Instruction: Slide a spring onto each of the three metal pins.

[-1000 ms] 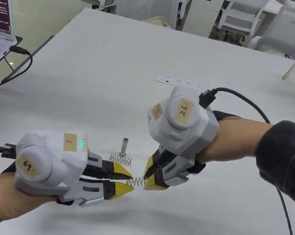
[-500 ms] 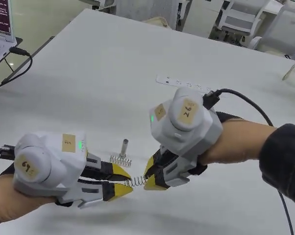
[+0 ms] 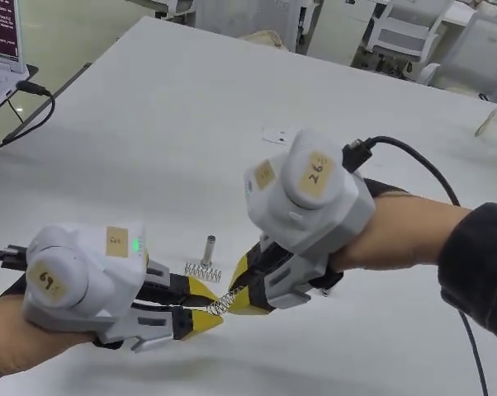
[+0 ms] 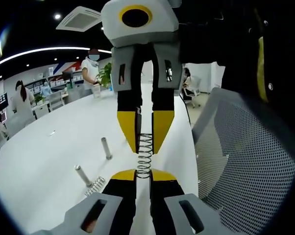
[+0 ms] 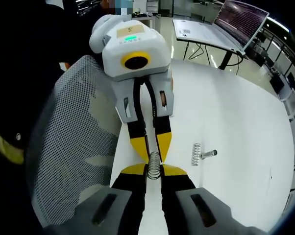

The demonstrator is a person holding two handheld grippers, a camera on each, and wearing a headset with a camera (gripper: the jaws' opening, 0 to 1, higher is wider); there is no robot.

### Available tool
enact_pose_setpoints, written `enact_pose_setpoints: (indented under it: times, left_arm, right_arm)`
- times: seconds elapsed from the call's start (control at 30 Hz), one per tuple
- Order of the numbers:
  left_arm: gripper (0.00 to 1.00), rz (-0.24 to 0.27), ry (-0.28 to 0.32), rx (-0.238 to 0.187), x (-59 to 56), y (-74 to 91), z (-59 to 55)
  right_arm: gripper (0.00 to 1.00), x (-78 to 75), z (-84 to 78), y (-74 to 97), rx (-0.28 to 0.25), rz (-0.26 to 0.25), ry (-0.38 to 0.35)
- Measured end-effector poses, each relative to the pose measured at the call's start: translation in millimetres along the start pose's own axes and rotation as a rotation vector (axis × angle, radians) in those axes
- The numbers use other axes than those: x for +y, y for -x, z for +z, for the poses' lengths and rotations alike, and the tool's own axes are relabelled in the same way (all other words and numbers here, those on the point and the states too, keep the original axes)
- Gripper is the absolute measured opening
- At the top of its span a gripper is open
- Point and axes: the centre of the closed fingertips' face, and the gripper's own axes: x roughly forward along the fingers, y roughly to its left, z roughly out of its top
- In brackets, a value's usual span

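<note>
A small steel spring (image 3: 220, 304) is held in the air between both grippers, one end in each. My left gripper (image 3: 205, 304) is shut on its near end; in the left gripper view the spring (image 4: 144, 154) runs up from my left gripper (image 4: 143, 175) to the right gripper (image 4: 145, 139). My right gripper (image 3: 239, 294) is shut on the other end, with the spring (image 5: 153, 165) between my right gripper (image 5: 154, 170) and the left gripper (image 5: 151, 148). A metal pin (image 3: 208, 249) stands upright just behind, with a loose spring (image 3: 202, 271) lying at its foot. Two pins (image 4: 106, 148) (image 4: 83, 175) stand in the left gripper view.
A white power strip (image 3: 273, 134) lies behind the right gripper, partly hidden. A laptop (image 3: 1, 41) and black cable (image 3: 26, 107) sit at the table's far left. A black cable (image 3: 414, 169) trails from the right gripper. A mesh chair (image 4: 240, 147) is near the table's front edge.
My right gripper has moved left toward the left gripper and tilted up, so the gap between the tips has narrowed and the spring looks shorter. The left gripper has barely moved.
</note>
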Motion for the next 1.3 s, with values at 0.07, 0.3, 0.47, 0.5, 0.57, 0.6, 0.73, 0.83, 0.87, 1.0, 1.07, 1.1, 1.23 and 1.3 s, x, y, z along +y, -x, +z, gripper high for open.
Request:
enact_pose_setpoints:
  times: [0.07, 0.3, 0.47, 0.5, 0.57, 0.6, 0.73, 0.83, 0.87, 1.0, 1.07, 1.1, 1.23, 1.3]
  left_arm:
    - [0.02, -0.001, 0.0, 0.001, -0.2, -0.2, 0.4]
    - [0.02, 0.0, 0.003, -0.005, 0.2, -1.3, 0.8]
    - [0.02, -0.001, 0.006, -0.003, 0.0, -3.3, 0.1]
    - [0.02, -0.002, 0.013, -0.005, -0.4, -3.6, -0.2]
    - [0.03, -0.005, 0.014, -0.007, -0.9, -3.9, -0.4]
    - [0.03, -0.005, 0.012, -0.007, -1.0, -4.0, -0.3]
    - [0.03, -0.005, 0.001, -0.009, -1.6, -4.7, -0.1]
    - [0.03, -0.007, 0.007, -0.008, -2.0, -4.5, -0.7]
    - [0.03, -0.005, 0.007, -0.007, -1.8, -4.6, -0.9]
    - [0.04, -0.003, 0.0, -0.006, -1.9, -4.7, -1.2]
    - [0.06, -0.006, 0.003, 0.002, -2.2, -4.5, -3.0]
    - [0.09, -0.006, 0.006, 0.002, -2.4, -4.3, -3.2]
    - [0.15, 0.0, 0.033, 0.001, -1.0, -2.5, -3.2]
    - [0.16, 0.006, 0.033, -0.004, 0.0, -0.8, -2.3]
  right_arm:
    - [0.08, 0.4, 1.8, -0.2, 0.003, -0.001, 0.005]
    - [0.08, -0.8, 3.1, -0.6, 0.026, -0.001, 0.017]
    - [0.08, -1.1, 2.7, -1.3, 0.035, 0.002, 0.015]
    - [0.08, -0.8, 2.2, -1.3, 0.038, 0.003, 0.015]
    - [0.08, -0.5, 1.8, -1.4, 0.039, 0.006, 0.015]
    - [0.08, -0.5, 2.1, -1.5, 0.039, 0.006, 0.015]
    - [0.08, -0.3, 4.9, -1.7, 0.032, 0.005, 0.016]
    - [0.08, 0.0, 3.6, -2.0, 0.036, 0.008, 0.014]
    - [0.08, -0.3, 2.8, -2.0, 0.041, 0.007, 0.015]
    - [0.08, -1.2, 2.0, -0.7, 0.048, 0.004, 0.018]
    - [0.08, -2.3, 1.2, 0.4, 0.05, 0.0, 0.017]
    - [0.08, -3.8, -0.6, 1.6, 0.054, -0.003, 0.016]
    - [0.08, -6.5, -4.5, 4.2, 0.063, -0.011, 0.011]
    - [0.08, -7.8, -6.2, 5.7, 0.066, -0.014, 0.009]
